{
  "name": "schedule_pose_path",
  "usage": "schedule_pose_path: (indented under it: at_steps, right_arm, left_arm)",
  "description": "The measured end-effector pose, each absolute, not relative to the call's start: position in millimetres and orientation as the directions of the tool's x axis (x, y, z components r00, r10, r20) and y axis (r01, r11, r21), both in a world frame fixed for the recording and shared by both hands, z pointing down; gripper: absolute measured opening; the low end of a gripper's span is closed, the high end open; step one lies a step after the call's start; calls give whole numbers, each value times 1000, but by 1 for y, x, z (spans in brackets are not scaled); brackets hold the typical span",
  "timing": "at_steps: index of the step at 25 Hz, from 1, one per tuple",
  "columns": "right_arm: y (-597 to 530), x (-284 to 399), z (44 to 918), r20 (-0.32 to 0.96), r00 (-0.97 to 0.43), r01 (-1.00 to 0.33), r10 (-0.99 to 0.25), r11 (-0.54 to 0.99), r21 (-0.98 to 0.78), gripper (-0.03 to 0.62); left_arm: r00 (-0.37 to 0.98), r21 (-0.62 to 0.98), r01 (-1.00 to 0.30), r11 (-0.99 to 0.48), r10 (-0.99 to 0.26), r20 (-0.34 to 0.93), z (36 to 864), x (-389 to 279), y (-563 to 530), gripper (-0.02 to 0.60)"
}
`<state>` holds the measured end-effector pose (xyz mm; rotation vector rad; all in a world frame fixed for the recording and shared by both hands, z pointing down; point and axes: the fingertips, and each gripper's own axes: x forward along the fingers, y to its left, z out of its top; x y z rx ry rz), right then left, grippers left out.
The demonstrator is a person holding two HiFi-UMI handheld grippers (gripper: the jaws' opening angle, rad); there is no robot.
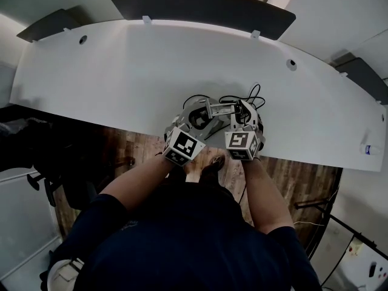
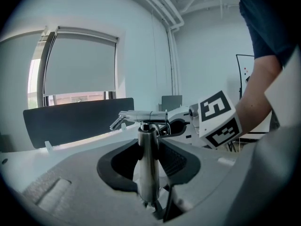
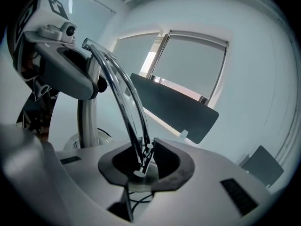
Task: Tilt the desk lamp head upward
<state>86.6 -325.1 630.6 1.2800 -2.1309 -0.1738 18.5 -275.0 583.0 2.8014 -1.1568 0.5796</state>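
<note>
Lamp: the desk lamp (image 1: 219, 109) stands at the near edge of the bench (image 1: 121, 71), a little right of centre, between the two tools.
Left tool: the left tool (image 2: 149, 147) is clenched round the upright post (image 2: 147, 168), steadying it.
Right tool: the right tool (image 3: 143, 161) pinches the free end of the thin lamp head (image 3: 121, 95). The lamp head runs level from the top of the post.
Slip risk: the head is a narrow, smooth bar held only at its tip. It could slide out of the pads if the lift pulls along the bar rather than swinging about the hinge.
Tip risk: the base (image 3: 70, 142) sits close to the near edge. If the left grip loosens, a stiff hinge could lift or drag the whole lamp toward the drop.
Twist risk: any sideways push on the head would probably turn the post in the left tool instead of tilting the head.
Cable: the black cable (image 1: 254, 96) loops just behind the lamp. A dragged base could catch it.
</note>
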Motion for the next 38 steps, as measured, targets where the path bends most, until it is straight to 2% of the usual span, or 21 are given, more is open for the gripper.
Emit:
schedule_pose_path:
  at_steps: [5, 11, 22, 31, 38]
  right_arm:
    - [-322, 88, 625, 476, -318, -682, -820, 546, 486, 87]
    - [-324, 98, 605, 450, -276, -626, -850, 514, 587, 81]
    - [-325, 114, 559, 419, -171, -404, -892, 451, 796, 87]
    - [-322, 110, 502, 313, -114, -62, -943, 321, 945, 86]
    - [-313, 83, 457, 224, -123, 104, -967, 212, 972, 103]
  left_arm:
    - [659, -94, -680, -727, -662, 358, 582, 20, -274, 130]
    - [667, -89, -674, -734, -655, 355, 583, 20, -275, 130]
    - [686, -42, -660, -750, -625, 371, 584, 21, -272, 130]
    - [693, -13, -657, -754, -610, 385, 586, 25, -270, 130]
    - [690, -27, -653, -757, -609, 392, 587, 25, -270, 130]
